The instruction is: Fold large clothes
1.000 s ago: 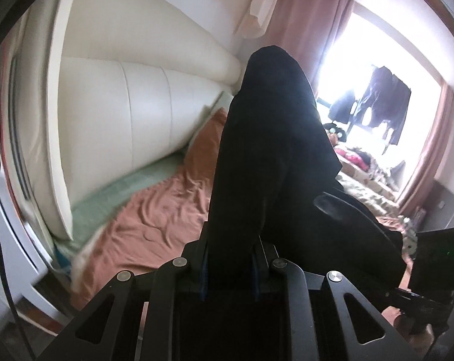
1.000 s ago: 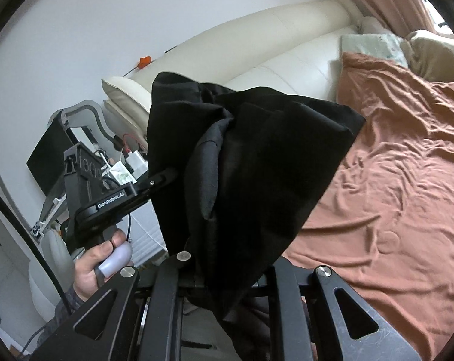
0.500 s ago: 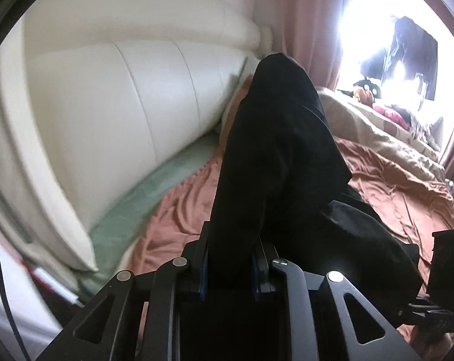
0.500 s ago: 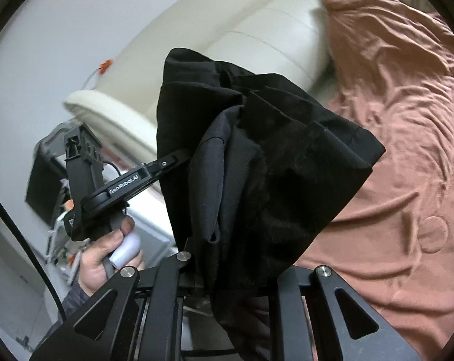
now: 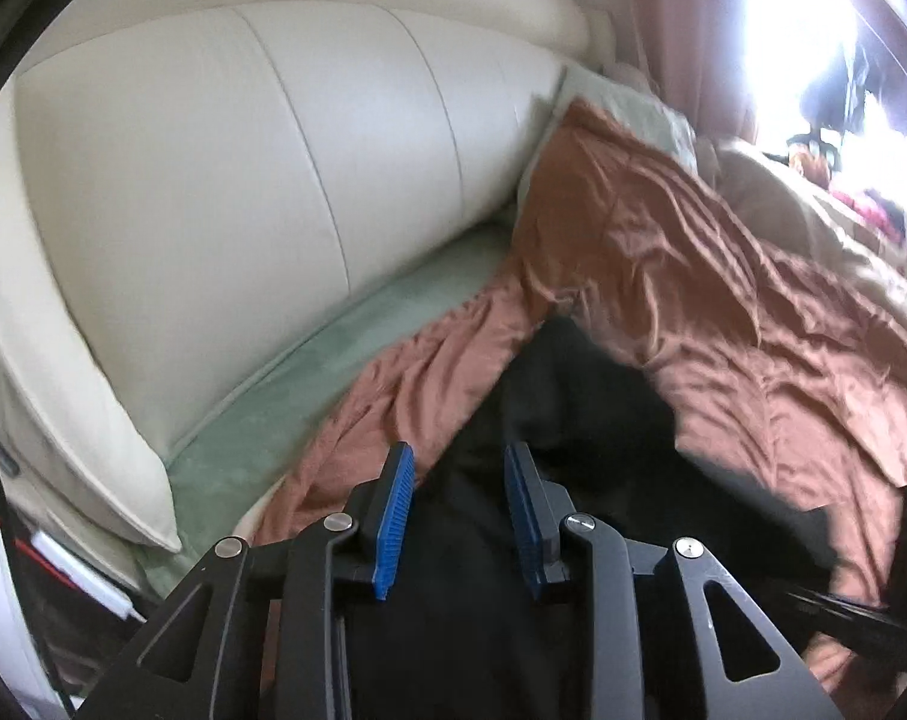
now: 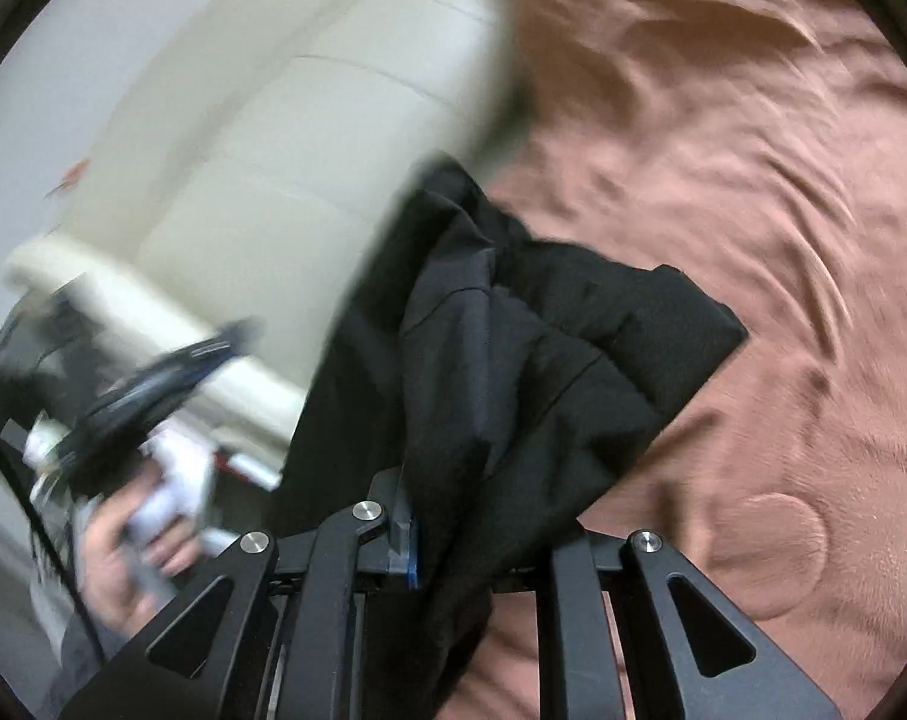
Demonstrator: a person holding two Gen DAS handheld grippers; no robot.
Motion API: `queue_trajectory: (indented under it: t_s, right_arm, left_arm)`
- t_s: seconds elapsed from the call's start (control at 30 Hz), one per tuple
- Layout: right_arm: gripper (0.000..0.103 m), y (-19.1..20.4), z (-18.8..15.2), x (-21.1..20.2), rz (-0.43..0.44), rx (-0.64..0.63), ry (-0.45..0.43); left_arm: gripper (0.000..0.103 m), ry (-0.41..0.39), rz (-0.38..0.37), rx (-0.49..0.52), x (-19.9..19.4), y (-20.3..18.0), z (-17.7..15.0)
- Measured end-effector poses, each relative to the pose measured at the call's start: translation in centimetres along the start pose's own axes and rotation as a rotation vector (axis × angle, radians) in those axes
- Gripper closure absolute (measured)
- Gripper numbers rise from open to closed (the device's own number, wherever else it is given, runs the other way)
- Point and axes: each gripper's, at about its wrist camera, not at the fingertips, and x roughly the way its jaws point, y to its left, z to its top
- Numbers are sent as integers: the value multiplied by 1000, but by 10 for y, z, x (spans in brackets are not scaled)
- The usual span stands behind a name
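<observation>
Black garment (image 5: pixel 573 420) stretching away across bedspread (image 5: pixel 753 312), left gripper (image 5: pixel 458 510) just opened, right gripper (image 6: pixel 453 540) clamping it.

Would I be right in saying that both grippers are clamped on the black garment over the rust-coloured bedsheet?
Not quite: only the right gripper is clamped on the black garment. In the left wrist view the left gripper has just been opening; its blue pads stand apart, the cloth loose between them, over the rust-coloured bedsheet.

Left gripper (image 5: pixel 458 513): black linkage arms with silver pivot screws, ribbed blue pads (image 5: pixel 393 516). Right gripper (image 6: pixel 453 540): same black frame, blue-edged pad. Beside it, person's hand (image 6: pixel 129 564) on a pale grip; grey sleeve.
</observation>
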Motion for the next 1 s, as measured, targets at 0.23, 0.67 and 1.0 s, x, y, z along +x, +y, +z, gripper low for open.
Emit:
queue_trajectory:
  t_s: [0.23,0.67,1.0]
  right_arm:
    - [58,-31,0,18,-34,135,67]
    - [45,6,-2,-55,-148,84,-52]
    - [45,52,-41,-166,-216,-50,-36]
  left_arm:
    - [70,117,-69,20,-17,-2,-55]
    - [69,113,-148,-213,-59,6,-144]
    - [36,14,-158,-272,-139,-20,-163]
